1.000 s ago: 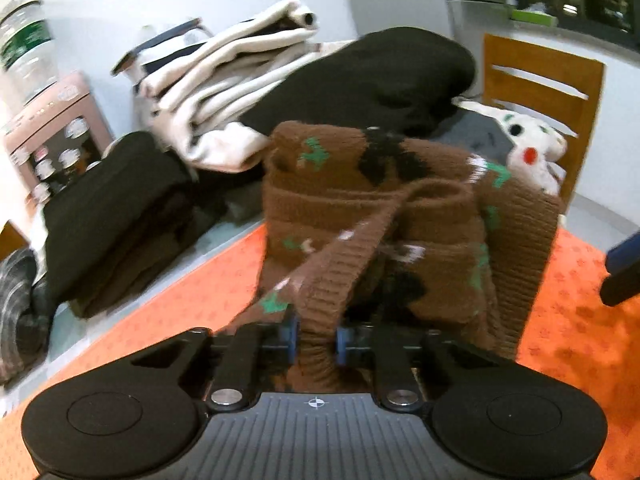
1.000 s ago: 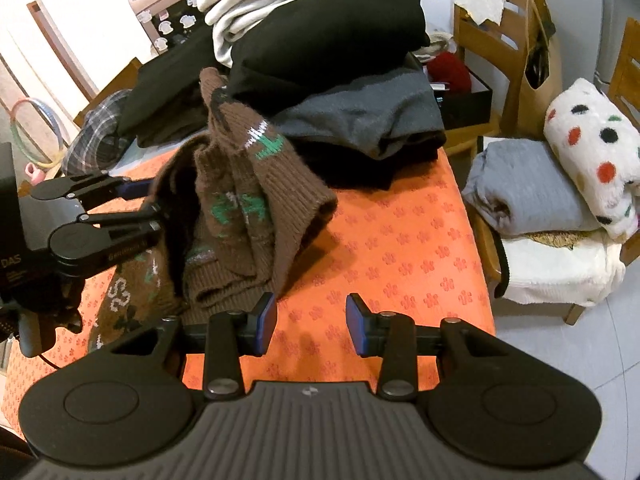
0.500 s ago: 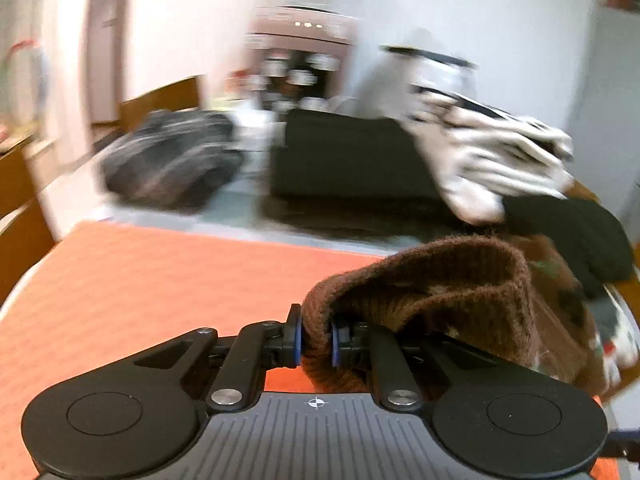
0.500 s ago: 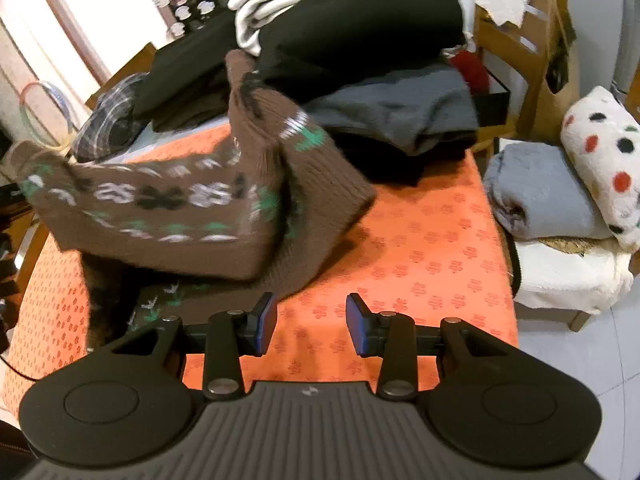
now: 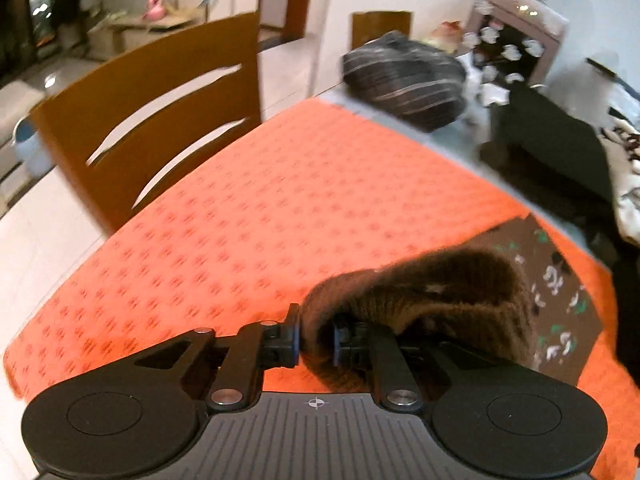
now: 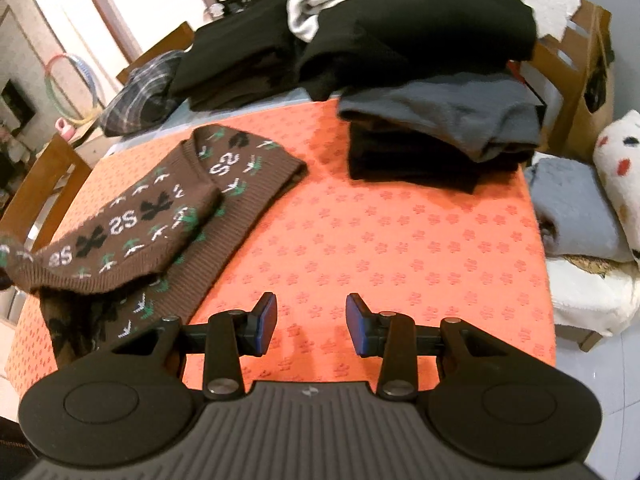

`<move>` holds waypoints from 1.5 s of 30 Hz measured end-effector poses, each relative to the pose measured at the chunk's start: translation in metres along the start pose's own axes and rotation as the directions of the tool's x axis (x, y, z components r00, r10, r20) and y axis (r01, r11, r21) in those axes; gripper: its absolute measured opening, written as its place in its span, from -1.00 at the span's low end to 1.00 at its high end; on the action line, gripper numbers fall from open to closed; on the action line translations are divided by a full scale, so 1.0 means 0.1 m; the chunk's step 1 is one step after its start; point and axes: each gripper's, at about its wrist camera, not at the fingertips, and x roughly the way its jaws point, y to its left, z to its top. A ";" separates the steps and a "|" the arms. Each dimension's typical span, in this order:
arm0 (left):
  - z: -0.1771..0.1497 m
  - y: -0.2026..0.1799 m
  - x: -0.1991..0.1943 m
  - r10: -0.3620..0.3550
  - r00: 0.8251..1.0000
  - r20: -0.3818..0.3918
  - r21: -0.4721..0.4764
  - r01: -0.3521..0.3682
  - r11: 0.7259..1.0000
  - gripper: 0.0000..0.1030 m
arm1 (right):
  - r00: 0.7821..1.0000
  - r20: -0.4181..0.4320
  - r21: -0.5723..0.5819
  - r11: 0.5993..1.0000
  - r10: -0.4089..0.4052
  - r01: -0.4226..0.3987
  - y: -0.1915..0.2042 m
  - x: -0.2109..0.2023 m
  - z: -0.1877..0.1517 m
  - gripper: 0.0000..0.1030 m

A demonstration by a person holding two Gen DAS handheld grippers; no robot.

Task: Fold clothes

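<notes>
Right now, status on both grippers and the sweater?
Left gripper shut on brown sweater sleeve. Right gripper open, empty, over orange tablecloth. Sweater part-spread; folded pile beyond, not blocking.

Two close wrist views, shared sweater [image 6: 168, 216]

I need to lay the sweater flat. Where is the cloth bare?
Bare orange tablecloth lies between the brown sweater and the table's right edge, in front of the grey and black pile. The far edge is crowded with folded clothes.
</notes>
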 end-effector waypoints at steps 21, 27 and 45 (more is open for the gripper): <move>-0.80 -0.15 -0.74 -0.216 0.953 0.213 0.562 0.062 0.825 0.36 | 0.999 0.003 -0.081 0.996 0.041 -0.040 0.33 -0.17 -0.15 -0.16; -0.82 -0.24 -0.73 -0.269 0.941 0.203 0.688 0.059 0.724 0.39 | 0.998 -0.027 -0.082 0.995 0.060 -0.062 0.40 -0.21 -0.28 -0.14; -0.91 -0.25 -0.24 -0.419 0.908 -0.017 0.956 0.137 0.258 0.38 | 0.986 -0.082 -0.205 0.965 0.147 -0.161 1.28 -0.25 -0.66 0.20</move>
